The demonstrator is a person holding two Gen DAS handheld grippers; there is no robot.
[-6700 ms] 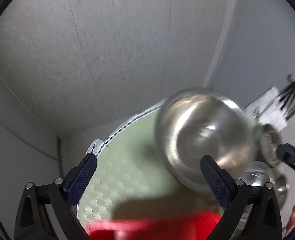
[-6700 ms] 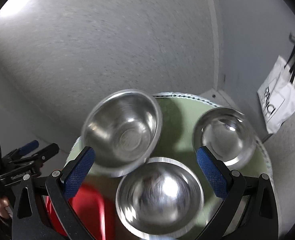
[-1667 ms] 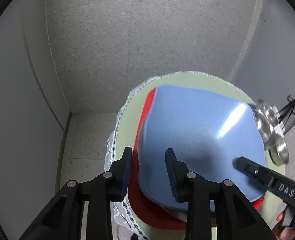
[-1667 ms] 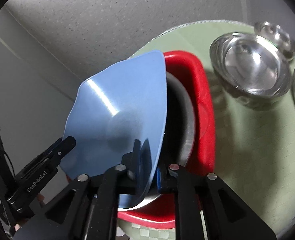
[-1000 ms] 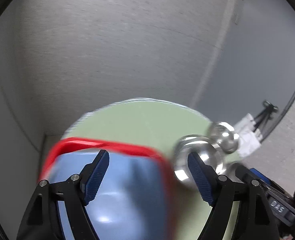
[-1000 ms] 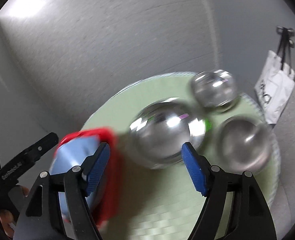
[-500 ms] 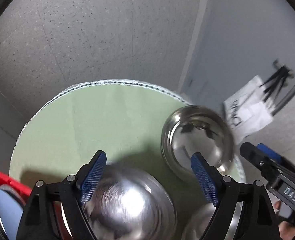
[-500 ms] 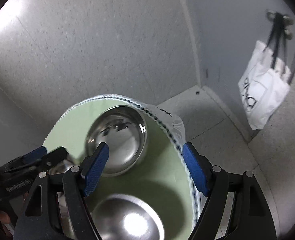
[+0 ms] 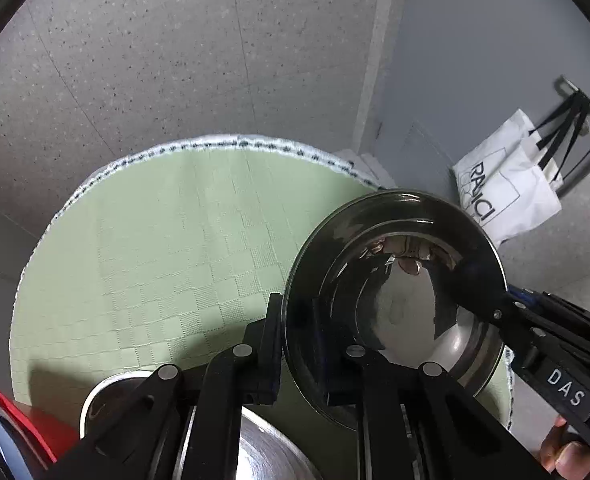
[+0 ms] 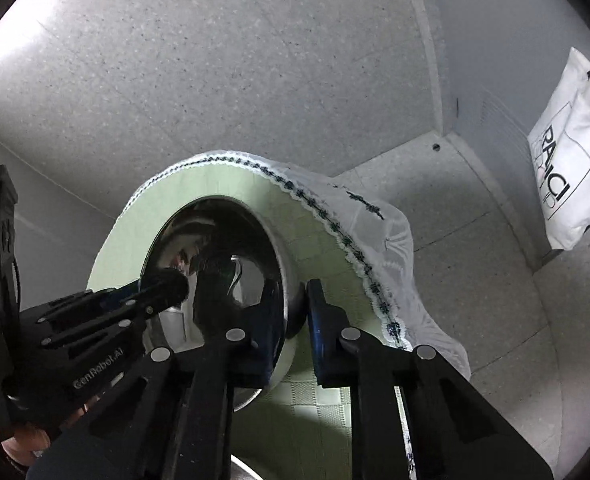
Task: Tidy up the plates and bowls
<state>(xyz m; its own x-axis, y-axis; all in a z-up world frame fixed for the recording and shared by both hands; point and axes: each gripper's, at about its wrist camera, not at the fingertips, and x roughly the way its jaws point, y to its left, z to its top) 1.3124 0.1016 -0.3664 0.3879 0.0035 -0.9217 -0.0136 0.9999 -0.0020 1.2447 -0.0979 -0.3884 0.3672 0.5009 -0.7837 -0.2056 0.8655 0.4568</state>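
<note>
A shiny steel bowl (image 9: 395, 292) is held tilted above the right side of the round table with its green cloth (image 9: 155, 248). My left gripper (image 9: 297, 320) is shut on the bowl's left rim. My right gripper (image 10: 293, 300) is shut on the opposite rim of the same bowl (image 10: 215, 264); it shows in the left wrist view at the right (image 9: 495, 300). A second steel bowl (image 9: 263, 448) sits under my left gripper at the near edge. A red tray (image 9: 27, 420) holding a blue plate (image 9: 5, 444) is at the bottom left.
The table's lace-trimmed cloth edge (image 10: 359, 256) hangs over the right side. A white tote bag (image 9: 503, 196) hangs at the wall on the right. Speckled floor (image 9: 175, 60) lies beyond the table.
Both grippers were open half a second ago with the bowl resting on the table. Now both have shut on its rim and the bowl is tilted up.
</note>
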